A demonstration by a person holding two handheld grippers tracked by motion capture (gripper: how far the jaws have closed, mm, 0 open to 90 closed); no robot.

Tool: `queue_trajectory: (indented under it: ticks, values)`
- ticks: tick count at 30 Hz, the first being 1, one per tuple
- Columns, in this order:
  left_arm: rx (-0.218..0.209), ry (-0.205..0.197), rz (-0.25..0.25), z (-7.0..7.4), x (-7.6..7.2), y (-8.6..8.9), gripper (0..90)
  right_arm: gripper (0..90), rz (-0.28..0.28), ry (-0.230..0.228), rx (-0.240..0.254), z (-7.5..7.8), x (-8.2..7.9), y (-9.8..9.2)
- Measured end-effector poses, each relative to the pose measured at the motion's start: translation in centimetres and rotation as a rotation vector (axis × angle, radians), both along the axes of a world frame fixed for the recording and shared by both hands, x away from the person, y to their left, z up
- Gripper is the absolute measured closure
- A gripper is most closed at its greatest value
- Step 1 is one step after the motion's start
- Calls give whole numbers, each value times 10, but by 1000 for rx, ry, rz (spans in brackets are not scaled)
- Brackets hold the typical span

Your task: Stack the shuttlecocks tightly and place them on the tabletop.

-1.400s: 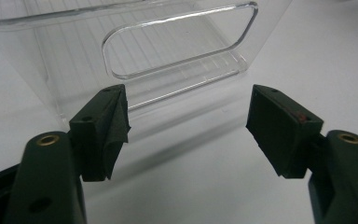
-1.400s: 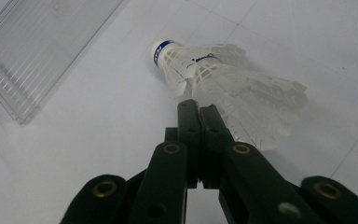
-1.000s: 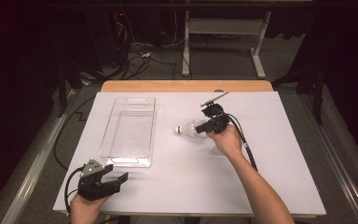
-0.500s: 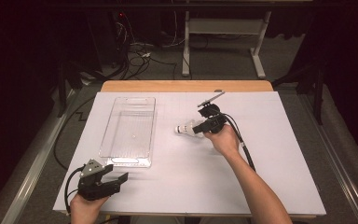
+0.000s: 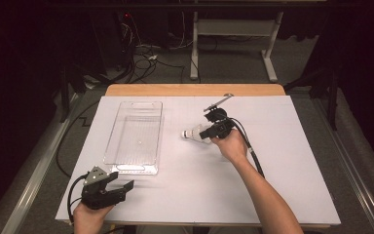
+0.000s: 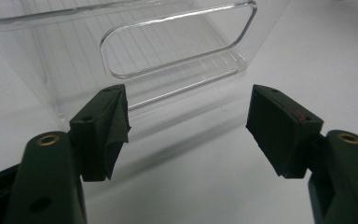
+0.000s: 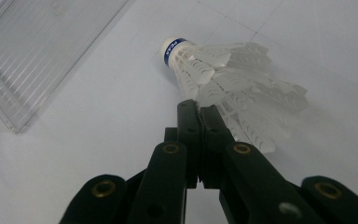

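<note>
While the white-covered counter (image 5: 272,165) lies mostly bare, its biggest item, the clear plastic bin (image 5: 135,137), sits empty toward the left side, exactly where it sat a second ago. Across the last second the right claw (image 5: 205,134) has drifted slightly left toward that bin, carrying the shuttlecock (image 5: 193,134) with it; in the high view the shuttlecock hangs just right of the bin, cork end pointing at it. In the right claw view the two black jaws are clenched together on the edge of the shuttlecock's white skirt (image 7: 233,88), the blue-banded cork (image 7: 172,46) leading and the bin's ribbed wall (image 7: 37,60) off to the left. My reading is that the pick is done and the carry to the bin is underway, with only the short crossing and the drop left. The left claw (image 5: 126,187) rests near the counter's front left corner, unchanged, jaws released and empty; its own view looks between them at the bin's end handle cutout (image 6: 177,42).
</note>
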State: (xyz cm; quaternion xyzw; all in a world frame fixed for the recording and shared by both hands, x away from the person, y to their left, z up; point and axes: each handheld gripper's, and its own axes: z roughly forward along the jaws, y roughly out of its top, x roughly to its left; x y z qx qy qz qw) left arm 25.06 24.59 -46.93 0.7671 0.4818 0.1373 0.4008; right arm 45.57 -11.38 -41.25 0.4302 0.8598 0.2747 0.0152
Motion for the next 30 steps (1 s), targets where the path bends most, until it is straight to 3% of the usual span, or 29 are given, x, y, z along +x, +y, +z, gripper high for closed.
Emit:
queue_trajectory:
  ticks: [30]
  values:
    - [-1, 2, -6, 0, 0, 0, 306, 858, -41, -5, -90, -6, 9, 7]
